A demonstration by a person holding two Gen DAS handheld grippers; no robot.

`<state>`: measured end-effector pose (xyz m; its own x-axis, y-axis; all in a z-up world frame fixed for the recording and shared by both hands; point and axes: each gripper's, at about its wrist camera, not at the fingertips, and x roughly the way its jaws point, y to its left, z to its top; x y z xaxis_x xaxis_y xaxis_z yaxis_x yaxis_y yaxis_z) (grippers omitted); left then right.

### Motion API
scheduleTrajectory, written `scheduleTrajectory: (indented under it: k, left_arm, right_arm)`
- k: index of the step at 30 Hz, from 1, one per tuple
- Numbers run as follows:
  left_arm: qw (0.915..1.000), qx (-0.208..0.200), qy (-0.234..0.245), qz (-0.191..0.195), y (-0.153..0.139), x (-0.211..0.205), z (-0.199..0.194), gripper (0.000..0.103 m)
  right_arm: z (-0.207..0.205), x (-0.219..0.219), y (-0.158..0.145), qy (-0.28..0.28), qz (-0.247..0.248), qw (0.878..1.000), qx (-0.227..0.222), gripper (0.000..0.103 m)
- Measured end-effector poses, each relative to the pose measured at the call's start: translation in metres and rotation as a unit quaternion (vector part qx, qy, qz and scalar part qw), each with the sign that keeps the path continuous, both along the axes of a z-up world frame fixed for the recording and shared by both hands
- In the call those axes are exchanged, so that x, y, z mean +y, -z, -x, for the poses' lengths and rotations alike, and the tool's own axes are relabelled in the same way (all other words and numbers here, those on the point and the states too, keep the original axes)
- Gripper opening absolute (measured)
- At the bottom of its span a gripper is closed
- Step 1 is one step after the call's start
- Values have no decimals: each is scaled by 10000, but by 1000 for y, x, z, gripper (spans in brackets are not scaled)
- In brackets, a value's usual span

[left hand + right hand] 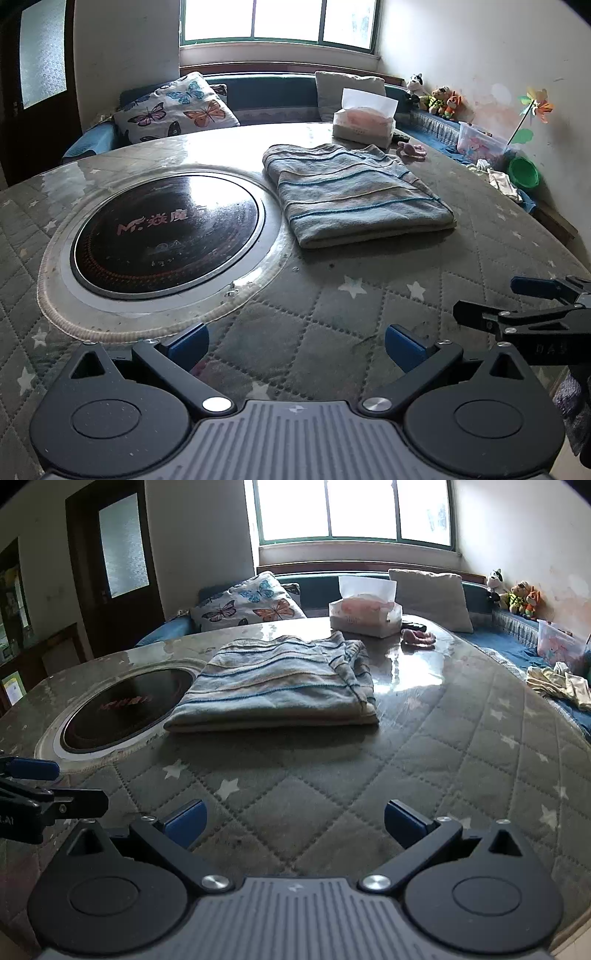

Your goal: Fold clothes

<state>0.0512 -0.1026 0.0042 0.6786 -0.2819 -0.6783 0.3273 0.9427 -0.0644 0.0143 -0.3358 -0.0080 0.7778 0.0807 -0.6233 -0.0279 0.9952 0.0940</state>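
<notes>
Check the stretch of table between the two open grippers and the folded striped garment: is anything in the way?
Nothing visible. Only bare quilted table cover lies between the left gripper, the right gripper and the striped garment. The tissue box sits beyond the garment.

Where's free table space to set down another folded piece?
Free: quilted table cover between the grippers and the folded striped garment, plus the stretch to its right. Crowded: far edge, with tissue box and pink item; the cooktop takes the left.
</notes>
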Motion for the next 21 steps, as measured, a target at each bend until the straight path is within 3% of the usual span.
scheduleTrajectory:
  k: [21]
  left_arm:
    - [10000,26,-53,68,4,0,12,103]
  right_arm:
    - [11,6,4,143,78,9998,85,103]
